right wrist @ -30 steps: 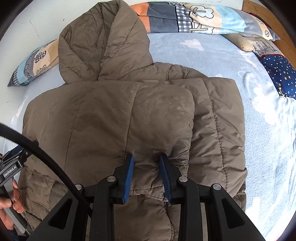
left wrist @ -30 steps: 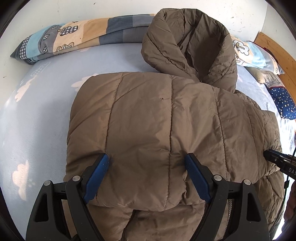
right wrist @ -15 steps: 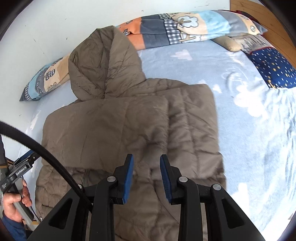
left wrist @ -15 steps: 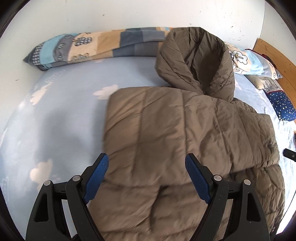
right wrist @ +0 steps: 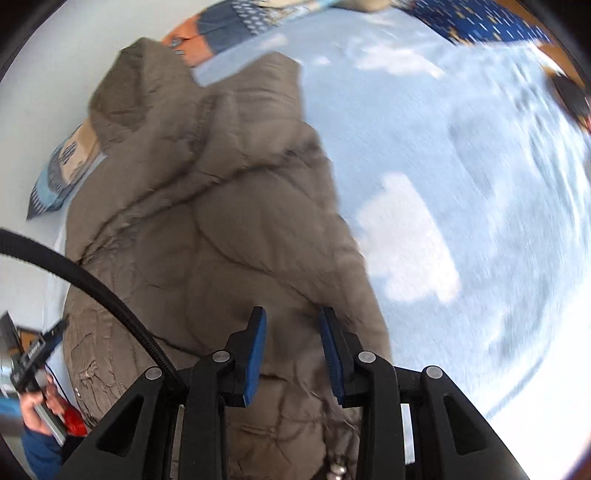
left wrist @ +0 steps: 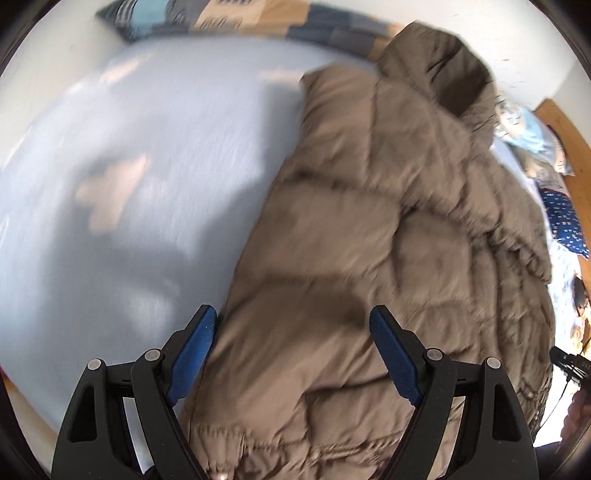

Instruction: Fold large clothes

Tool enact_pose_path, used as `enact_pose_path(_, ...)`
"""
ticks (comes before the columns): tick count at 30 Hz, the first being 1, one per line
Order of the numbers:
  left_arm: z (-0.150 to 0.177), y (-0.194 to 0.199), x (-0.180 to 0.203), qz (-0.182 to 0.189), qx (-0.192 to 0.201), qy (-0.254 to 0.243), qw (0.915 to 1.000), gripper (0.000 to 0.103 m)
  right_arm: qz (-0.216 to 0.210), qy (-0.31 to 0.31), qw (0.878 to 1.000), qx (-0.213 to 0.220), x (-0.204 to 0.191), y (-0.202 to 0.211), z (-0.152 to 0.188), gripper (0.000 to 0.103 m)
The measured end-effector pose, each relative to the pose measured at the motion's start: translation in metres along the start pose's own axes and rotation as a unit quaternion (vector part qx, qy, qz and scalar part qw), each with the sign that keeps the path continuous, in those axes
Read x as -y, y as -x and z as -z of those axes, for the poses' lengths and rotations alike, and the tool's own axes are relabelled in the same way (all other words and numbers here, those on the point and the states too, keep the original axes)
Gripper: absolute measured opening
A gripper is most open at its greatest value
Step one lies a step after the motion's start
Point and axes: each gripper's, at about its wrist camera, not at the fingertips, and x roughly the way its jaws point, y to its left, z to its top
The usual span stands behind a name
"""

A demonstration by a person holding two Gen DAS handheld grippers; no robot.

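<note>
On the bed (left wrist: 122, 229), across its pale blue cloud-print sheet, my brown quilted jacket (left wrist: 388, 229) lies partly folded, hood (right wrist: 147, 92) toward the patchwork pillows (left wrist: 229, 18). My left claw (left wrist: 291, 354) gapes wide over the hem, holding nothing; my right claw (right wrist: 291, 354) stands narrowly parted, seemingly empty too. I worry the puffy, slippery shell will spring its folds open, or a shallow pinch will catch one layer only.
</note>
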Motion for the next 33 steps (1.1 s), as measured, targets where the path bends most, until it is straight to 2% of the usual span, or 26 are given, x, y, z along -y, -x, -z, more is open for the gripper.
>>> enact_pose_path(4,0.022,-0.005,0.0,-0.017,-0.013,0.005,0.9998,0.084,-0.001,-0.057,0.998,-0.008,0.023,0.0,0.011,0.032)
enact_pose_path(7,0.035,0.001,0.004,-0.03,0.0,-0.006,0.9995,0.084,0.015,-0.059,0.998,-0.006,0.027,0.004,0.02,0.033)
enact_pose_path(10,0.05,0.014,0.008,-0.047,0.029,-0.016,0.9983,0.084,0.027,-0.051,0.998,-0.005,0.028,0.005,0.029,0.033)
enact_pose_path(13,0.063,0.037,0.016,-0.053,0.076,-0.027,0.9954,0.084,0.034,-0.039,0.999,0.011,0.025,0.012,0.037,0.034)
enact_pose_path(17,0.078,0.083,0.035,-0.043,0.152,-0.063,0.9854,0.084,0.025,-0.023,0.998,0.055,0.015,0.033,0.048,0.038)
enact_pose_path(19,0.083,0.102,0.041,-0.043,0.175,-0.077,0.9805,0.084,0.019,-0.013,0.997,0.072,0.005,0.042,0.053,0.04)
enact_pose_path(23,0.088,0.133,0.061,0.008,0.197,-0.085,0.9766,0.084,-0.003,0.018,0.997,0.079,-0.019,0.044,0.066,0.041)
enact_pose_path(27,0.098,0.138,0.09,0.039,0.213,-0.102,0.9708,0.084,-0.019,0.066,0.992,0.103,-0.057,0.044,0.082,0.041)
enact_pose_path(30,0.104,0.143,0.111,0.059,0.211,-0.13,0.967,0.084,-0.036,0.096,0.988,0.116,-0.078,0.047,0.09,0.041)
enact_pose_path(33,0.105,0.154,0.134,0.079,0.226,-0.156,0.9582,0.084,-0.041,0.115,0.985,0.121,-0.098,0.055,0.093,0.041)
